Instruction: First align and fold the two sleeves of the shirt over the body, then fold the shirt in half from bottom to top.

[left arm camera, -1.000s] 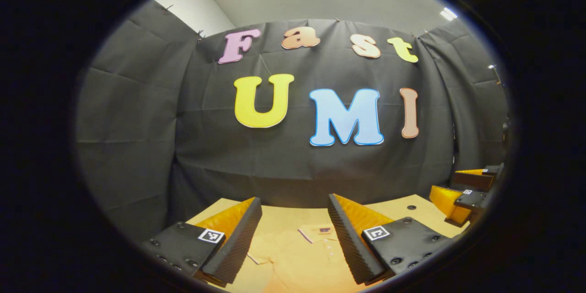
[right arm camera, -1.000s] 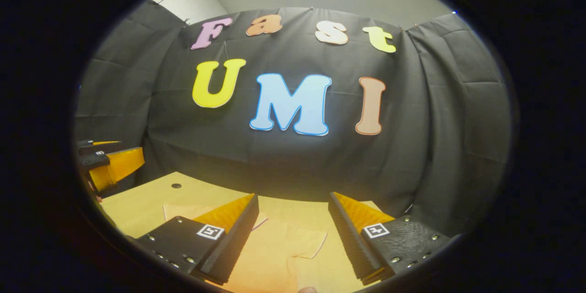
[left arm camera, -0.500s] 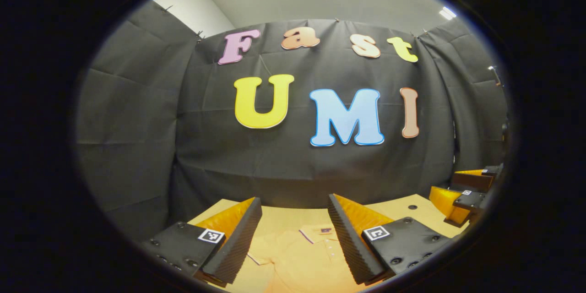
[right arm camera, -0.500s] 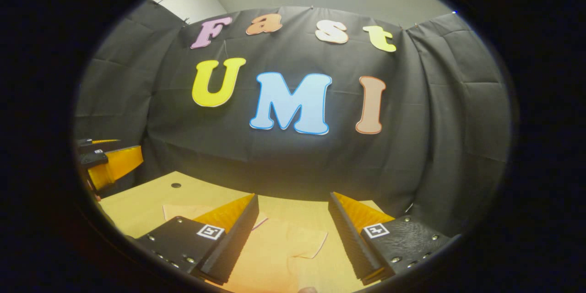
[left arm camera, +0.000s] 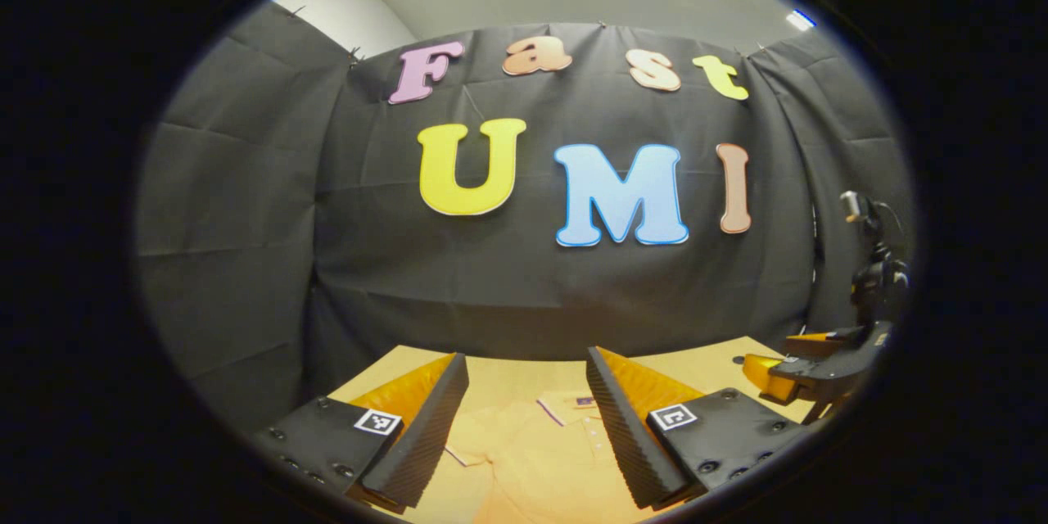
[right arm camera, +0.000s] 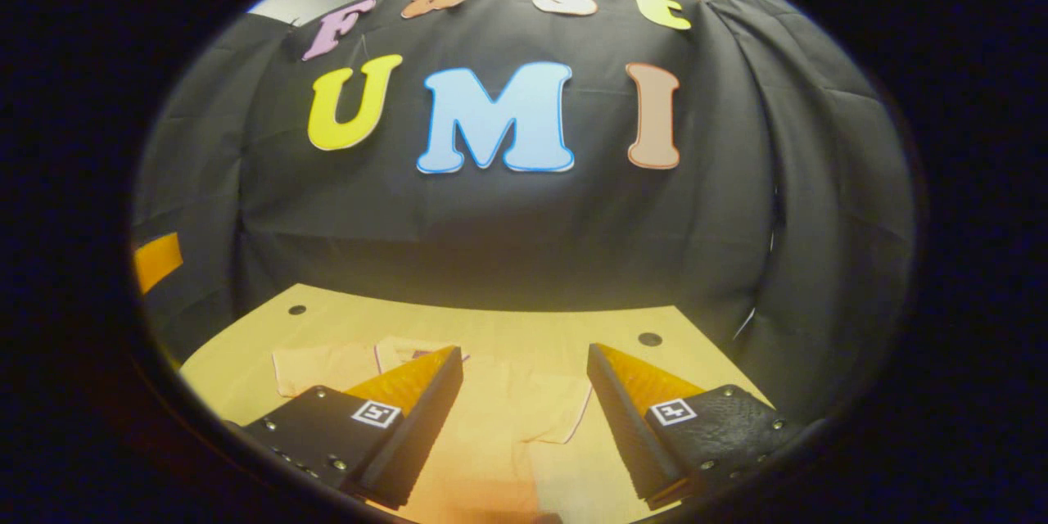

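Right gripper view puts the shirt (right arm camera: 491, 417) flat on the table (right arm camera: 573, 323), unfolded as far as I can see, one short sleeve (right arm camera: 561, 409) lying between my right gripper (right arm camera: 524, 417) fingers, which stand spread and hold nothing. Left gripper view shows the collar (left arm camera: 573, 408) between the left gripper (left arm camera: 526, 417) fingers — also spread, well above the cloth. My worry is the first pinch: thin fabric on a smooth top, so closing too high catches nothing, and too deep may drag the body layer along and skew the fold. Both grippers converging on the middle could also collide.
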`<state>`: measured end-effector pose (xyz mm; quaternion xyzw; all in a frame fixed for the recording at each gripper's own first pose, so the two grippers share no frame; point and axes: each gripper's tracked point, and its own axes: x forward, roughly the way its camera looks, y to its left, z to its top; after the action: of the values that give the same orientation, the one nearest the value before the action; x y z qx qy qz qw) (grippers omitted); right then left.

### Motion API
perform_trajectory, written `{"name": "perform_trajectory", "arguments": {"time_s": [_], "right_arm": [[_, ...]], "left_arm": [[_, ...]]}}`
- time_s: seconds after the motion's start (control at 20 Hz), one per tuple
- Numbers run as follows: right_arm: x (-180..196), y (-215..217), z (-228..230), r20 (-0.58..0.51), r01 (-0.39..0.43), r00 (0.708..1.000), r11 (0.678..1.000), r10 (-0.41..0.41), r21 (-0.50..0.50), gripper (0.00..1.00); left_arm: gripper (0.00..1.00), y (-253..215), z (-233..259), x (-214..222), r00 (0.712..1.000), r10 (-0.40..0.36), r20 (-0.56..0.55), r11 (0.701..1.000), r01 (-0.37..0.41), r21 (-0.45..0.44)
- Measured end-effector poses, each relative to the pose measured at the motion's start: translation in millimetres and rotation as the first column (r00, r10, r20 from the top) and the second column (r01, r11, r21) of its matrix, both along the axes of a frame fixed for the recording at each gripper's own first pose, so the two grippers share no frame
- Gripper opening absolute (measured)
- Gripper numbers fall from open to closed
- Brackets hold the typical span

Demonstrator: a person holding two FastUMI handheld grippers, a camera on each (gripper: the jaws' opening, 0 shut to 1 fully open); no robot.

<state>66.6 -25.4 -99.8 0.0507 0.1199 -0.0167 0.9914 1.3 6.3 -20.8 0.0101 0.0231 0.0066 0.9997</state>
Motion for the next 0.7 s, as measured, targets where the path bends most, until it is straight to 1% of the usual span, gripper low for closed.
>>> {"name": "perform_trajectory", "arguments": {"time_s": [0.15,0.4,0.7], "right_arm": [[22.6,-11.7,-29.9,-0.072,0.021,0.997,1.000,-0.022,-0.012,0.95],[53.2,-19.7,-68.4,-0.161,0.038,0.986,0.999,-0.038,-0.005,0.95],[76.5,-21.8,-117.3,-0.285,0.059,0.957,0.998,-0.052,0.015,0.95]], "left_arm": [[0.96,4.3,-2.9,1.8,1.000,0.011,-0.013,1.000,-0.011,0.003],[0.96,14.9,-6.2,-2.5,0.999,0.035,-0.024,0.999,-0.035,0.014],[0.96,21.8,-9.0,-15.5,0.998,0.053,-0.032,0.998,-0.052,0.025]]}}
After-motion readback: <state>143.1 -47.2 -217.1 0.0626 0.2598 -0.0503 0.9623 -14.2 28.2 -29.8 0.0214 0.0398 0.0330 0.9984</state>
